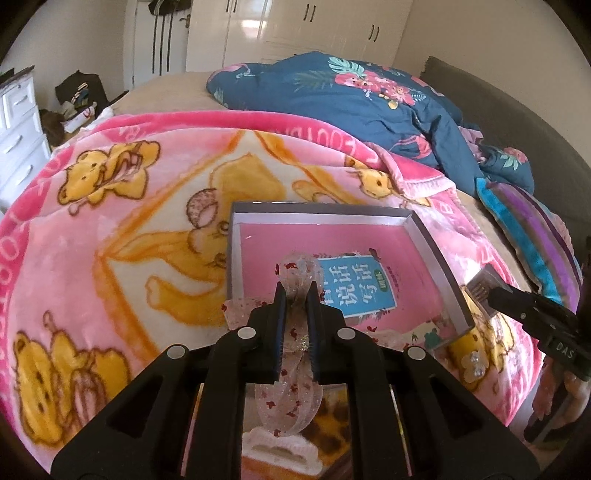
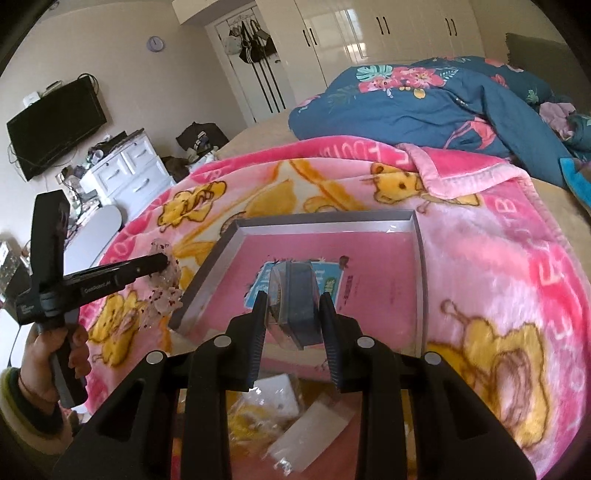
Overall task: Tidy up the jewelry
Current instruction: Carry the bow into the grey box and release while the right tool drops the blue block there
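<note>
A bedroom bed is draped in a plush pink fleece blanket (image 1: 122,229) printed with yellow bears. The left tool (image 1: 296,295) is clenched on a sheer, glittery ribbon bow (image 1: 295,373) with red specks. The right tool (image 2: 293,299) grasps a clear plastic case holding a dark blue block (image 2: 295,306). Both hover over the shallow grey cardboard tray (image 2: 325,226), whose floor is a glossy pink book cover (image 1: 347,284).

Home bedroom, bed (image 2: 258,136) with quilt (image 2: 424,107), wardrobes (image 2: 369,29), wall TV (image 2: 55,125)
</note>
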Demonstrator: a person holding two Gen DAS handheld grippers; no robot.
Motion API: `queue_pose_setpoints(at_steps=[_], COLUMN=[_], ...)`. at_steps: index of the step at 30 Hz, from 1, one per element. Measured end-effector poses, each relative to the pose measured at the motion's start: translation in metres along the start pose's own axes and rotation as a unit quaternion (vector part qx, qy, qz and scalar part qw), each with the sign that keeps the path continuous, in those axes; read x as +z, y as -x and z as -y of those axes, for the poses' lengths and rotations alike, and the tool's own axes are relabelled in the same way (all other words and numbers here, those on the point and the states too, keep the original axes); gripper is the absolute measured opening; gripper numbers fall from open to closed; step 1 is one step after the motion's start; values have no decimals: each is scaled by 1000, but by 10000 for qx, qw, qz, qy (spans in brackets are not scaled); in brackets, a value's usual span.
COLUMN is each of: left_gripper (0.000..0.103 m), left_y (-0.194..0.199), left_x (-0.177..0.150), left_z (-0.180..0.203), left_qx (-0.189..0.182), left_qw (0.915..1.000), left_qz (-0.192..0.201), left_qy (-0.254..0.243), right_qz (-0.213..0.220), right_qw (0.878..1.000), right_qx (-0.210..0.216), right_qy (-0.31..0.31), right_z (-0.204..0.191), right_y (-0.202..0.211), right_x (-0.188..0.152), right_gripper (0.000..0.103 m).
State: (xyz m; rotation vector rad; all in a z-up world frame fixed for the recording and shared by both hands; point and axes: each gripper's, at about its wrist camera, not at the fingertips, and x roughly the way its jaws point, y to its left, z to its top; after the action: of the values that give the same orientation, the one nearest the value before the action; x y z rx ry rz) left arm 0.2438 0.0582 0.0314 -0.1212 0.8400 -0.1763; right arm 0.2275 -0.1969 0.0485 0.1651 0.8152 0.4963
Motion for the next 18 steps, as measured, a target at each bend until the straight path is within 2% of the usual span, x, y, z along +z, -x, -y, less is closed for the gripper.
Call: queue_pose_setpoints(at_steps=[8,18], left_gripper=[5,10], left_y=[-32,-63], left_x=[3,0], left_z=[15,28], left_qx=[-40,209], left_qw=[9998,9984], left_qz=[-164,-369], left_qy=[-79,-386], right_qz=[-188,-463], right_qw=[9993,9974], right_qx=[-223,-438], right_qy=[-227,-334], right_z=[26,44], right_y=[-29,-50], right_x=[7,-10], right_gripper=[27,27])
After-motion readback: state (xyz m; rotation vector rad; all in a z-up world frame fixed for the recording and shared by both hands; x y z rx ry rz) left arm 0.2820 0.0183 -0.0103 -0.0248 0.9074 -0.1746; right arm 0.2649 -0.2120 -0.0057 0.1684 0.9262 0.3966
